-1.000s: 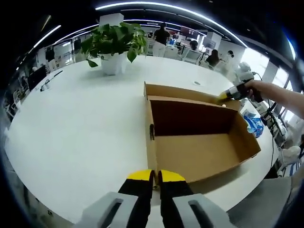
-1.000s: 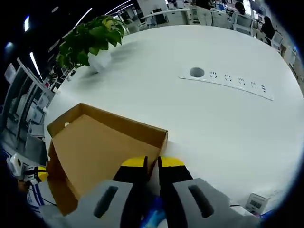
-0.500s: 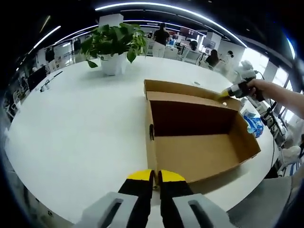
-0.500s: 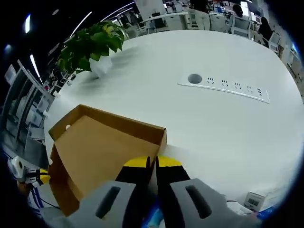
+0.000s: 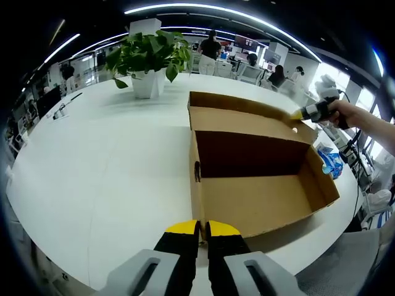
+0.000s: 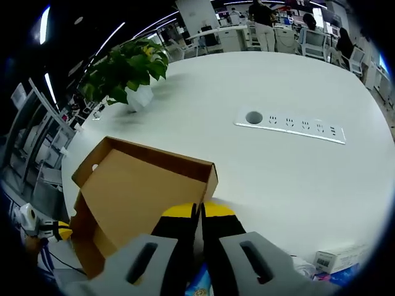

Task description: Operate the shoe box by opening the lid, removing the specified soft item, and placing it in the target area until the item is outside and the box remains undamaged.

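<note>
I note a white table (image 5: 92, 166) bearing an open cardboard shoe box (image 5: 259, 197), a potted plant (image 5: 148, 61) and a recessed socket strip (image 6: 290, 121).

The box (image 5: 259, 185) sits on the table (image 5: 92, 160), in the middle right of the left gripper view, with its lid (image 5: 247, 117) behind it. The plant (image 5: 148, 58) stands at the upper left, behind the box. A blue bag (image 5: 329, 161) lies just right of the box.

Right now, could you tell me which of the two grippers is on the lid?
The right gripper: its jaws pinch the free edge of the raised lid. The left gripper sits instead at the near end of the box.
</note>
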A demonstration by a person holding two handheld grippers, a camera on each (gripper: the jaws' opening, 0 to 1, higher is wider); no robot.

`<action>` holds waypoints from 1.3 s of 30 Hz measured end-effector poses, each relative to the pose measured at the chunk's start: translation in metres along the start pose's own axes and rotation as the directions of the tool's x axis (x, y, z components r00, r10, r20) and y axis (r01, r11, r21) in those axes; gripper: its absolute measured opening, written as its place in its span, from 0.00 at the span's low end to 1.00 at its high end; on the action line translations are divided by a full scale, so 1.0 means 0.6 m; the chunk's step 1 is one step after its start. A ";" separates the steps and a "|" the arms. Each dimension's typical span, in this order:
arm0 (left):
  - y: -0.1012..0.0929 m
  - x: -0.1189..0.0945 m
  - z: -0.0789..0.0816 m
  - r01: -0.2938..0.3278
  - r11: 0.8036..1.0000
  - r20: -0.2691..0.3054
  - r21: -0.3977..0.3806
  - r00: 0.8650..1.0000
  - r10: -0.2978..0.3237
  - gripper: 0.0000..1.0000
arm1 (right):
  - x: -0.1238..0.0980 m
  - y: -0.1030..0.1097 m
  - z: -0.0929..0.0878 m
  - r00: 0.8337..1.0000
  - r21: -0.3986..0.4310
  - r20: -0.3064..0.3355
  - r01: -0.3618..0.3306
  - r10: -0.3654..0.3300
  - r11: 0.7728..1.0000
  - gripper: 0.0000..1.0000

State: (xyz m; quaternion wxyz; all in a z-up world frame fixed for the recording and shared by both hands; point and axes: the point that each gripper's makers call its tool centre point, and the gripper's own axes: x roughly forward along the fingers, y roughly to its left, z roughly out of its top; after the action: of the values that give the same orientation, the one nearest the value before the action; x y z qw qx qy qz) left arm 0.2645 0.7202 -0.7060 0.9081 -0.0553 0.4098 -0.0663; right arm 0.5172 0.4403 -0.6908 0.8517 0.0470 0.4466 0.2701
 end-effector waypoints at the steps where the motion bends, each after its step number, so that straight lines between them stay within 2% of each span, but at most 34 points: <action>1: 0.000 0.000 0.000 0.001 1.000 0.000 0.001 1.000 -0.001 0.03 | -0.003 0.002 0.003 1.000 -0.001 0.007 -0.002 0.002 1.000 0.01; 19: -0.002 0.000 0.001 0.007 1.000 0.010 0.001 1.000 -0.007 0.03 | -0.061 0.029 0.028 0.994 -0.037 0.104 -0.036 0.039 0.999 0.00; 39: -0.002 -0.002 0.000 0.019 1.000 0.036 -0.016 0.999 -0.019 0.03 | -0.126 0.066 0.025 0.982 -0.078 0.177 -0.053 0.066 0.996 0.00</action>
State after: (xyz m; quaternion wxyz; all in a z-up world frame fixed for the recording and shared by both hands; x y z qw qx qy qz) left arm 0.2637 0.7191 -0.7051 0.9142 -0.0677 0.3933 -0.0707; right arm 0.4779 0.4381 -0.6135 0.8812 0.0535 0.3561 0.3063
